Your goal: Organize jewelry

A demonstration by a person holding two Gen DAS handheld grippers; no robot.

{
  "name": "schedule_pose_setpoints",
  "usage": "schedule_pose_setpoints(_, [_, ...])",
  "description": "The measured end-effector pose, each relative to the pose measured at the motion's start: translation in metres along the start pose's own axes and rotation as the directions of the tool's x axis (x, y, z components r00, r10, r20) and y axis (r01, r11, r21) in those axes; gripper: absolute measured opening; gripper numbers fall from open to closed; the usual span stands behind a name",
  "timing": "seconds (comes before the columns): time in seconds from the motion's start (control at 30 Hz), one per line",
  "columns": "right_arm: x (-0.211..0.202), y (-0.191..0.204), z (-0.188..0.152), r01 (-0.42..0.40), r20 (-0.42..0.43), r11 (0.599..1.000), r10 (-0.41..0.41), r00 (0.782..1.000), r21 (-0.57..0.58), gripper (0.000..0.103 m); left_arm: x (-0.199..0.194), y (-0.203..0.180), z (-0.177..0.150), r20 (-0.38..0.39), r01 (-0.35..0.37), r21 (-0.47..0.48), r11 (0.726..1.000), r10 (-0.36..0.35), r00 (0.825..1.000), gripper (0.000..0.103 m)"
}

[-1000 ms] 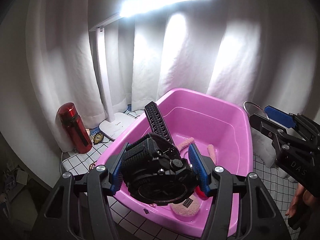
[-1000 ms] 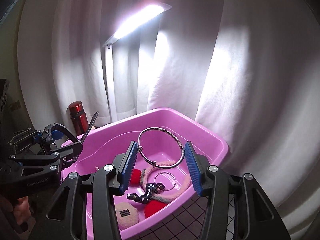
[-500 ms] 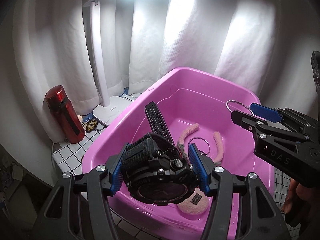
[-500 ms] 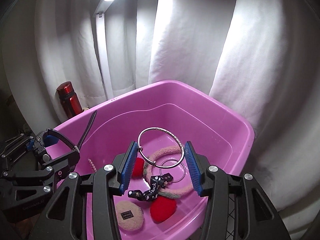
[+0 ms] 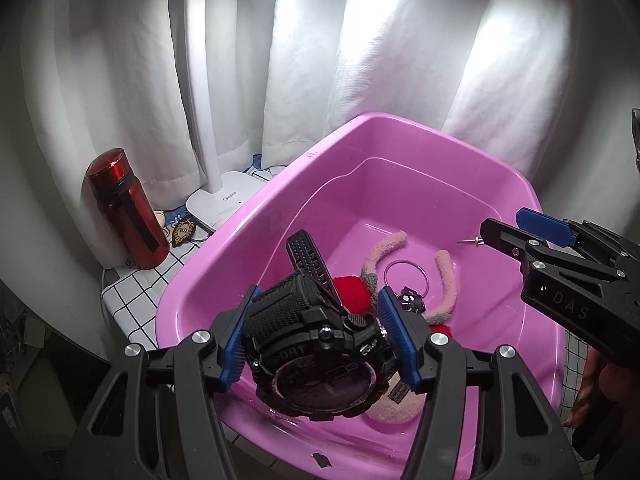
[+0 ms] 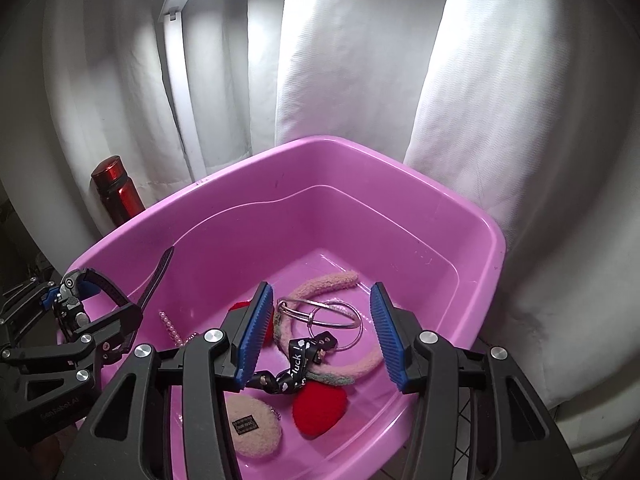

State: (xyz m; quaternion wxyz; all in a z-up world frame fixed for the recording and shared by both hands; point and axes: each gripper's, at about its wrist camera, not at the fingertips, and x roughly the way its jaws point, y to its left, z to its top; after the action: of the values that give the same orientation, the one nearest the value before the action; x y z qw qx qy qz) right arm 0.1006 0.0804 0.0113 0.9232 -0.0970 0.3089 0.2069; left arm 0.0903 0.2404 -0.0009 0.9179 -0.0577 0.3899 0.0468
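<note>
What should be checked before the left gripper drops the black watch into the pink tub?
1. Watch gripped: ok, the left gripper has both pads pressing its sides.
2. Watch above the tub: ok, the tub's inside lies below it.
3. Right gripper empty: ok, its jaws are opening and the pads touch nothing.
4. Bangle settled: ok, it lies on the headband in the tub.
5. Landing spot free: cannot tell, the watch hides the floor beneath; a fuzzy pad peeks out.
6. Grippers apart: ok, a clear gap shows.
</note>
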Motion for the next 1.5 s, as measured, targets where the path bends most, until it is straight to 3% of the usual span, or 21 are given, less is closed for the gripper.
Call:
schedule_pose_setpoints(0.03, [-0.002,0.000,0.000,0.000,0.004,1.000,0.000,1.000,0.001,0.063,-0.002,0.002,0.000,0.008,0.002,-0.010,1.000,-0.002,1.000,0.059])
schedule_pose_setpoints(0.07, [-0.003,0.000,0.000,0.001,0.010,1.000,-0.001,1.000,0.002,0.063,-0.005,0.002,0.000,0.023,-0.005,-0.012,1.000,0.005,1.000,0.064])
schedule_pose_setpoints(0.17, [-0.006,0.002,0.000,0.007,0.017,1.000,-0.007,1.000,-0.004,0.063,-0.016,0.002,0.003,0.077,-0.038,-0.002,0.999,0.038,0.996,0.086])
schedule_pose_setpoints(1.4, [-0.055,-0.009,-0.019,0.025,0.082,0.998,-0.029,0.996,0.054,0.066,-0.049,-0.008,0.006,0.097,-0.108,0.008,0.994,0.107,0.990,0.091])
schedule_pose_setpoints(1.5, [-0.059,-0.013,-0.021,0.030,0.085,0.997,-0.035,0.996,0.064,0.070,-0.051,-0.010,0.008,0.100,-0.108,0.009,0.994,0.106,0.989,0.093])
